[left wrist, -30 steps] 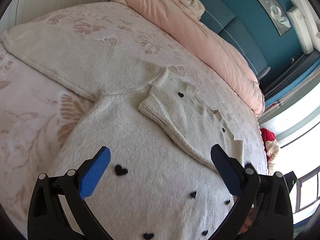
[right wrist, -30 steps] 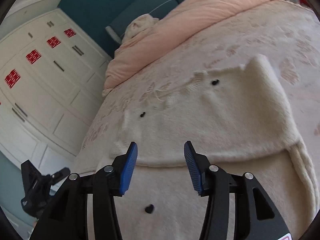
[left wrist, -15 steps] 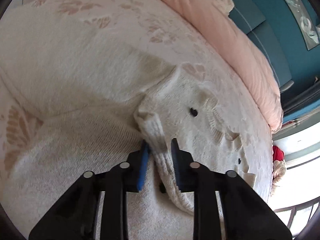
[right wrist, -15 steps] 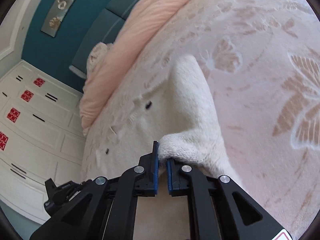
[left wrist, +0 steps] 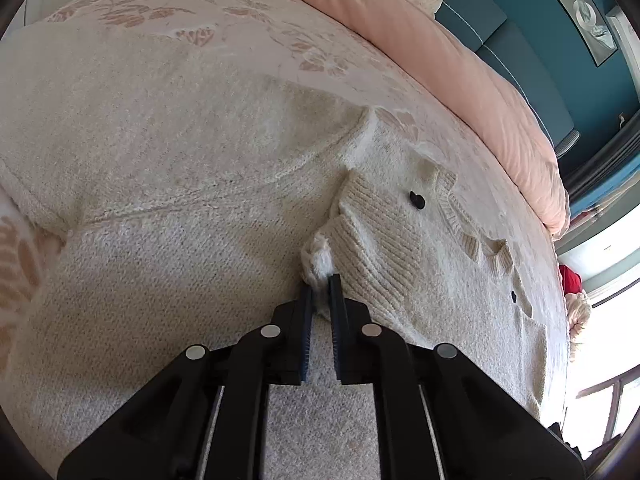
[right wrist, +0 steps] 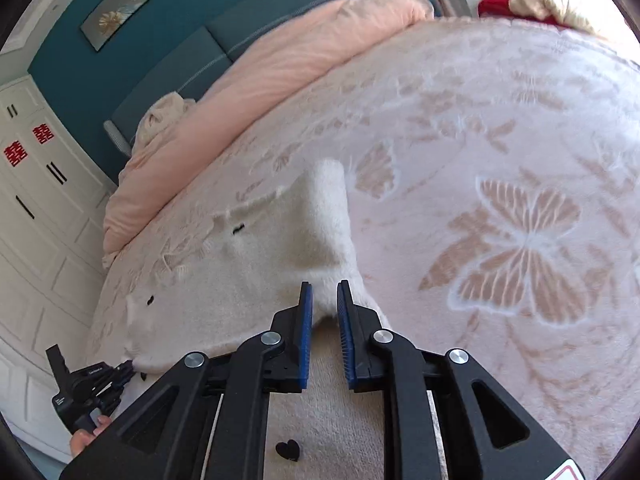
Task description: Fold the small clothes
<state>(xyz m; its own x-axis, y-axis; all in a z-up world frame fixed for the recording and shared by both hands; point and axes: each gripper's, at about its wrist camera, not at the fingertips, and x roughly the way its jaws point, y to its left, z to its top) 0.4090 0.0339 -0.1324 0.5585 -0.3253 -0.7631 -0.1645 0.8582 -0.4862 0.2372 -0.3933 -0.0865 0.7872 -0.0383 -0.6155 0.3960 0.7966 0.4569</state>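
The cream sweater (left wrist: 168,184) lies spread on the bed (right wrist: 520,128), its near hem cut off by the frame. The left hand-held gripper (left wrist: 320,280) pinches the ribbed cuff (left wrist: 372,240) folded across the chest. The right hand-held gripper (right wrist: 325,288) pinches a fluffy fold (right wrist: 320,216) of the sweater; the fabric's edge between its pads is hard to make out.

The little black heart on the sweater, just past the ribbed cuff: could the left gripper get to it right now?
Probably not at once. The left gripper is shut on the ribbed cuff, so it would need to let go first. Otherwise the way looks free: the black heart lies uncovered on the sweater, just beyond.
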